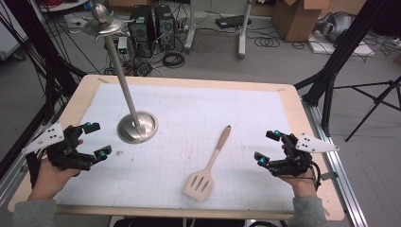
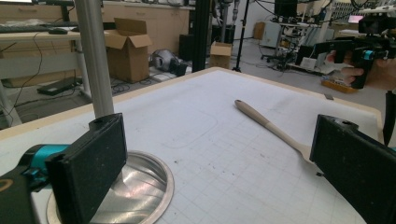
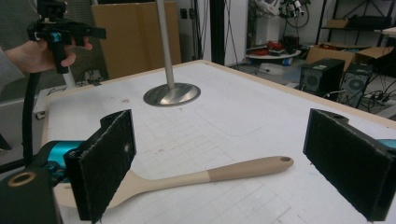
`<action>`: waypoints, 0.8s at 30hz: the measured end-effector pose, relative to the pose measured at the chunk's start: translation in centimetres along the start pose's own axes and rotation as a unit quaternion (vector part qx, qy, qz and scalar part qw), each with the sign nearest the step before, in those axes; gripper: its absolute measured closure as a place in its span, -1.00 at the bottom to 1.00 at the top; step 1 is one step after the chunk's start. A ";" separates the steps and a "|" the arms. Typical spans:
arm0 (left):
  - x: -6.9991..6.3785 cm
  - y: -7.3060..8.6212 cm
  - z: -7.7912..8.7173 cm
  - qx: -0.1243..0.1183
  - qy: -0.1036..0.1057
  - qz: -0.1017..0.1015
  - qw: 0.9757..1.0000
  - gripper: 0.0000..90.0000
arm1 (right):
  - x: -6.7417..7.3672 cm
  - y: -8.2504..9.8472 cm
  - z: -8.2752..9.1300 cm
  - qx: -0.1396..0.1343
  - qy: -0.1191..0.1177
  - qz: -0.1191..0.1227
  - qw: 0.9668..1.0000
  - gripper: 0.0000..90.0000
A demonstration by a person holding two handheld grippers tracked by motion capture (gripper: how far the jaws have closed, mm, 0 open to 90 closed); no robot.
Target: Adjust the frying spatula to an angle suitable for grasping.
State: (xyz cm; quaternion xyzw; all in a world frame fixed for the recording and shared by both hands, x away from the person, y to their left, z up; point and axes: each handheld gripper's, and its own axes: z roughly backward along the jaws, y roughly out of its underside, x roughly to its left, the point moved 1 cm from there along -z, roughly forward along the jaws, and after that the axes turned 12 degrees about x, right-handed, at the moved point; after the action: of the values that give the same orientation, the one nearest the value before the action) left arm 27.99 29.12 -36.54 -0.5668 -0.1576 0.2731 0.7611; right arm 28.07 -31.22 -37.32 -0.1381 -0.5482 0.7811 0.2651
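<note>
- We see the spatula (image 1: pixel 206 166) lying flat on the desk (image 1: pixel 189 85), between both grippers, near the stand (image 1: pixel 137 126).
- Left gripper (image 1: pixel 97 140): jaws spread, empty.
- Right gripper (image 1: pixel 267 146): jaws spread, empty.

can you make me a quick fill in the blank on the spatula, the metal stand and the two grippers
The beige slotted spatula lies flat on the ___ mat.
The tall silver metal stand rests on a ___ base.
The jaws of the left gripper and the right gripper are both ___.
The spatula lies nearer the ___ gripper.

Missing words: white; round; open; right
</note>
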 end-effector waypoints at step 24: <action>0.6 1.9 0.1 0.012 -0.007 0.025 1.000 -0.90 | 0.3 0.0 -3.9 0.063 -0.031 -0.010 0.998 -0.54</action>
State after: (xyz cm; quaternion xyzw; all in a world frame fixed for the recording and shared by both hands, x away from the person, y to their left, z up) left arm 27.99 29.97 -38.32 -0.5593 -0.1452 0.2976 0.7600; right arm 29.82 -28.02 -38.71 -0.0912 -0.5076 0.8150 0.2643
